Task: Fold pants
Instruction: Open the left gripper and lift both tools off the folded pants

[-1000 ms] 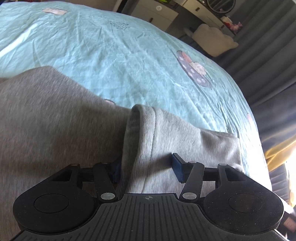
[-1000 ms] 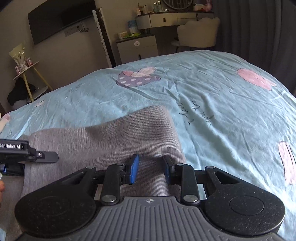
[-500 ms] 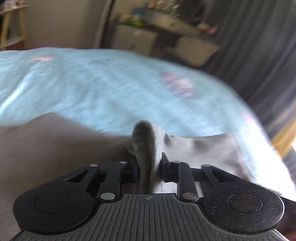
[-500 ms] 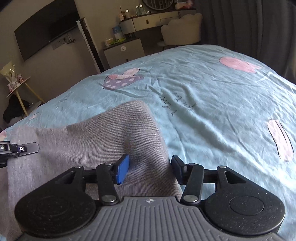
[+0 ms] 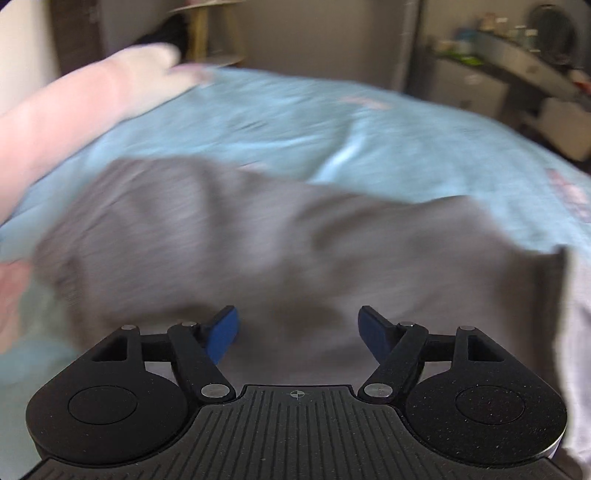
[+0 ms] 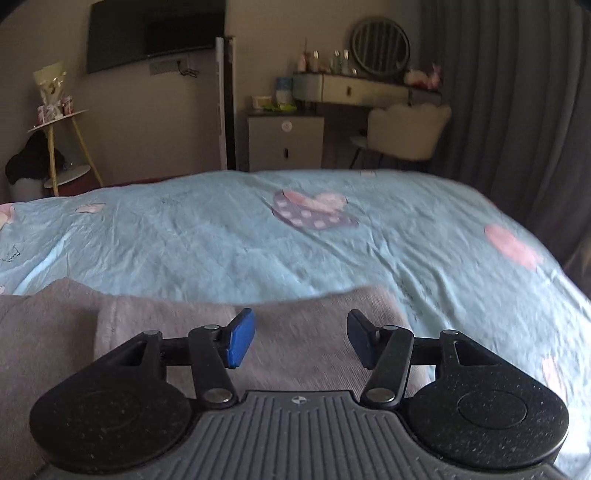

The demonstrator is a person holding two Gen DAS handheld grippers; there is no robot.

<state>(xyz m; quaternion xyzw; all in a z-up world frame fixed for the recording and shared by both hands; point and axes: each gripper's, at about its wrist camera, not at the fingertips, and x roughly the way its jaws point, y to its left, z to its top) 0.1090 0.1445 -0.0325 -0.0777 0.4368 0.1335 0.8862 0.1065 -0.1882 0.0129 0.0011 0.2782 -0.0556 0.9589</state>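
In our left wrist view, which is heavily blurred, our left gripper [image 5: 298,328] points down at the grey pants [image 5: 258,236], which lie spread across a light blue bedspread [image 5: 332,129]. Its jaws stand apart and are opening; grey cloth shows in the gap, but the blue pads [image 5: 221,334] do not press on it. A pale pink shape [image 5: 85,99], too blurred for us to identify, lies at the upper left edge of the bed. Behind the bed we make out a wall and a blurred dresser [image 5: 517,66]. In our right wrist view, much sharper, our right gripper [image 6: 301,338] hangs above the near edge of the pants [image 6: 310,321], which form a folded grey band along the bottom of the bedspread [image 6: 406,243]. Its jaws are also apart and opening, with cloth beneath them but nothing pinched between the pads [image 6: 241,341]. The bedspread carries a purple and pink heart print [image 6: 312,210]. Beyond the bed we see a dark wall-mounted screen [image 6: 155,33], a dressing table with a round mirror [image 6: 380,51], a pale chair [image 6: 406,129], a small cabinet [image 6: 284,144] and grey curtains [image 6: 517,110].
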